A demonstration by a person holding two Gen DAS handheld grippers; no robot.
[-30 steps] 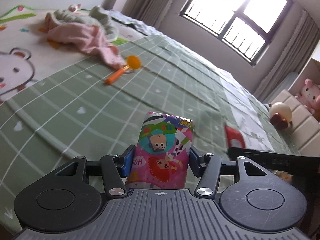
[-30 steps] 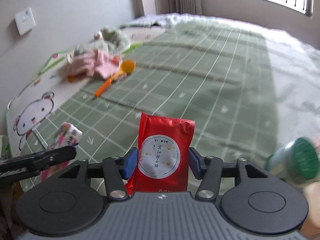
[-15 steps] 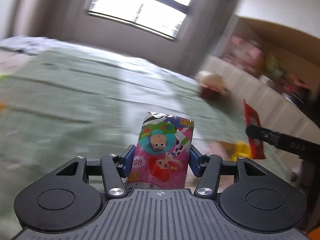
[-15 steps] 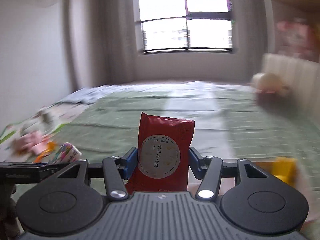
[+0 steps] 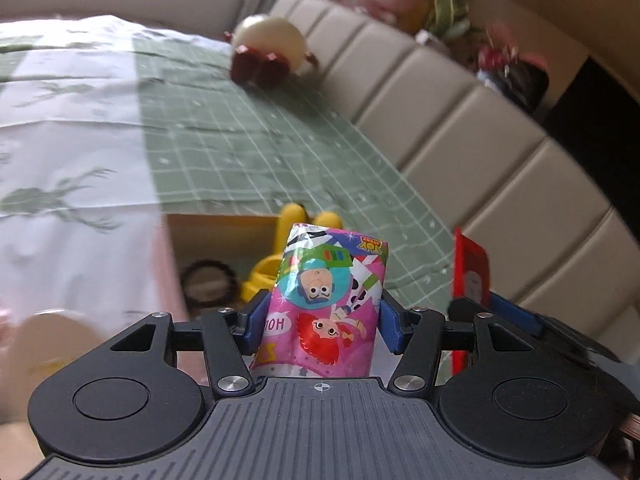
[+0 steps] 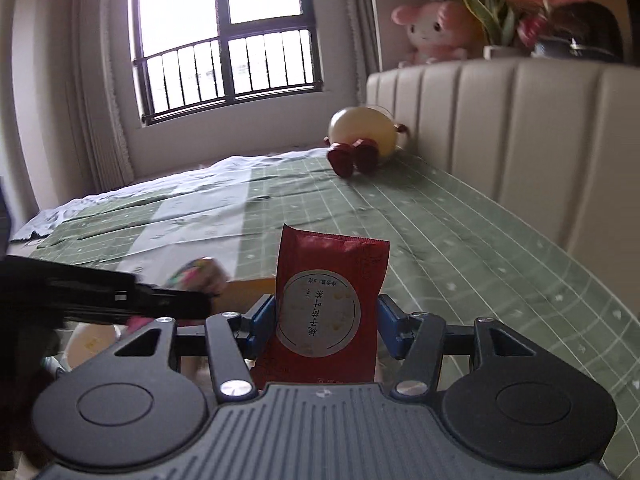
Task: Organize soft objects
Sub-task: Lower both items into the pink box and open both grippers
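My left gripper [image 5: 320, 322] is shut on a pink cartoon-print packet [image 5: 326, 304], held upright above an open cardboard box [image 5: 224, 236]. The box holds a yellow toy [image 5: 280, 256] and a brown round thing [image 5: 208, 286]. My right gripper [image 6: 326, 326] is shut on a red snack packet [image 6: 328, 308], also upright. The red packet shows at the right of the left wrist view [image 5: 470, 276]. The left gripper's arm and the pink packet [image 6: 196, 274] show at the left of the right wrist view.
A green checked bedspread [image 6: 440, 232] covers the bed. A round cream plush with red feet [image 6: 366, 140] lies by the padded headboard [image 6: 520, 128]. A pink plush [image 6: 436, 28] and plants sit on the shelf above. A window [image 6: 224, 36] is at the far wall.
Both grippers have swung to the right, away from the pink cloth and orange spoon, toward the headboard. The cardboard box has come into view below the left gripper. Both packets remain gripped.
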